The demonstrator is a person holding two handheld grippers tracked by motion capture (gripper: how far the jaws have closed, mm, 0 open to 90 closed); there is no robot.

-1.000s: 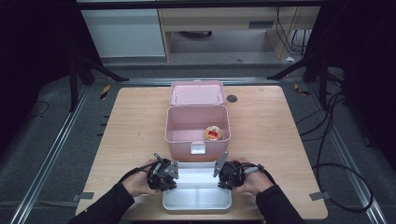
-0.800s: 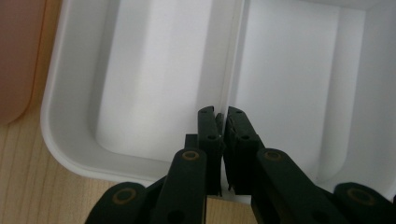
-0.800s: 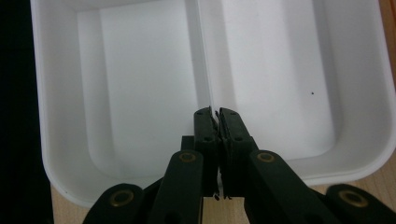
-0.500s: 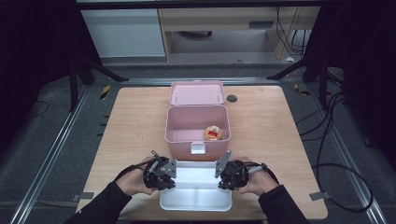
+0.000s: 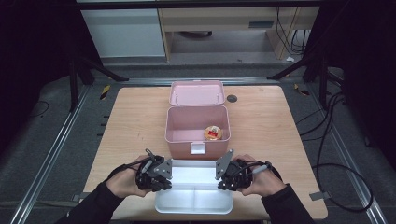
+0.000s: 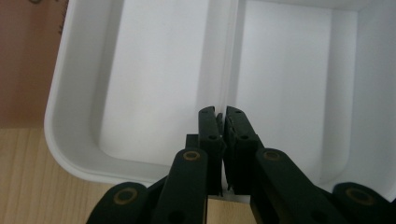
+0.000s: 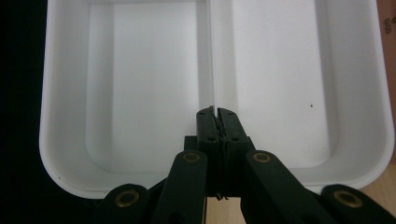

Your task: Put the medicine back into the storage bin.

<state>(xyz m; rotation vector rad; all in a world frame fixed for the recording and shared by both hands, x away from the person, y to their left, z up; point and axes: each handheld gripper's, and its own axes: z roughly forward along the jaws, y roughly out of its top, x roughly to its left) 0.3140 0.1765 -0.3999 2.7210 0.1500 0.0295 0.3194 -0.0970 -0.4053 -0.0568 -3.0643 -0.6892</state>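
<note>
In the high view a white two-compartment tray (image 5: 194,198) sits at the bottom centre of the frame, near the front edge of the wooden table (image 5: 130,121), with the left gripper (image 5: 159,175) at its left end and the right gripper (image 5: 228,173) at its right end. In the left gripper view the tray's middle divider (image 6: 232,60) runs down from the top of the frame straight into the black jaws, which are pinched together on it near the tray's rim. The right gripper view shows the same at the other end: the divider (image 7: 213,56) comes down the centre of the frame and ends between the jaws, clamped tight on it. Just above the tray in the high view stands an open pink box (image 5: 173,128) holding a small round orange item (image 5: 212,133), its lid (image 5: 196,92) tipped back.
</note>
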